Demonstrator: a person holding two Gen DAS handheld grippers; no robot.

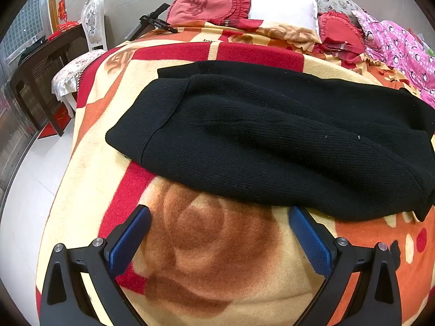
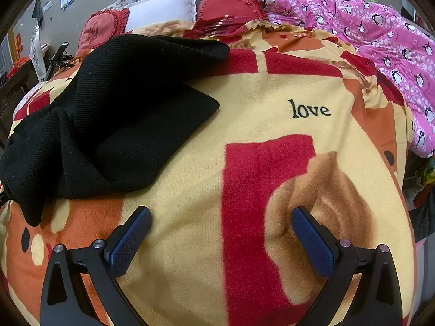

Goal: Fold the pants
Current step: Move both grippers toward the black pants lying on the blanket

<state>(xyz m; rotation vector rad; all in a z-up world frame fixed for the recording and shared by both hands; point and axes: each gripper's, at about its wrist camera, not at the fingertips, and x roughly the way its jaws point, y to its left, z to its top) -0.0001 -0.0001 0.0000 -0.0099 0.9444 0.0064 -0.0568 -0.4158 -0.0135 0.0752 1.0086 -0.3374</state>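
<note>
One pair of black ribbed knit pants (image 1: 272, 135), folded over, rumpled, flat on floral blanket (image 1: 212, 244). Left gripper (image 1: 220, 214) and right gripper (image 2: 221, 216) spread wide, empty.

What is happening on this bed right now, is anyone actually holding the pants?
Nobody is. A person carries two handheld grippers above a bed, and both are wide open and empty. The left gripper hovers over the patterned blanket just short of the near edge of the black pants, which lie loosely bunched rather than neatly folded. The right gripper hangs over bare blanket, with the pants off to its left. No fabric sits between either pair of fingers.
</note>
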